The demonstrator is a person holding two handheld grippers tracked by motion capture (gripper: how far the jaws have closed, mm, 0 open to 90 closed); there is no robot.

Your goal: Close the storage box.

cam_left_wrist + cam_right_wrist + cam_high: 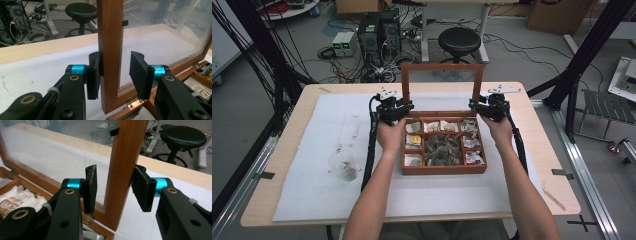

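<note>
A wooden box (443, 170) of tea packets (442, 147) sits mid-table, its glass-paned lid (442, 67) standing upright. My left gripper (404, 107) is open around the lid's left stile (110, 37). In the left gripper view (116, 72) one pad (93, 80) rests against the wood and the other stands clear of it. My right gripper (475, 106) is open around the right stile (127, 150). In the right gripper view (116, 188) the outer pad (142, 190) is close to the wood, and the inner one hangs off it in front of the glass.
A white mat (337, 130) covers the table, with a clear glass cup (343, 164) at its left. Brass hinges (133, 101) join lid and box. Beyond the far edge stand a black stool (459, 40) and computer towers (377, 32) amid cables.
</note>
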